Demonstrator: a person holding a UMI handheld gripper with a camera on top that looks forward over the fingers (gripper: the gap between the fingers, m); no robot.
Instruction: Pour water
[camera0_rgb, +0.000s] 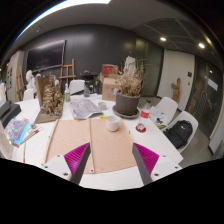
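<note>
My gripper (110, 152) is held above the near edge of a white table (160, 160), open, with nothing between its fingers. The magenta pads (74, 157) flare out to either side. Under and ahead of the fingers lies a tan paper sheet (100, 140). Beyond the fingers, at the sheet's far edge, stands a small white cup (112, 124). A small red object (141, 127) sits to the cup's right, off the sheet. I cannot tell what it is.
A brown pot with dry plants (127, 102) stands behind the cup. Another dried arrangement (47, 100) is at the left, with papers (86, 106) between them. Blue clutter (18, 128) lies at the far left. A black bag (180, 132) sits at the table's right side.
</note>
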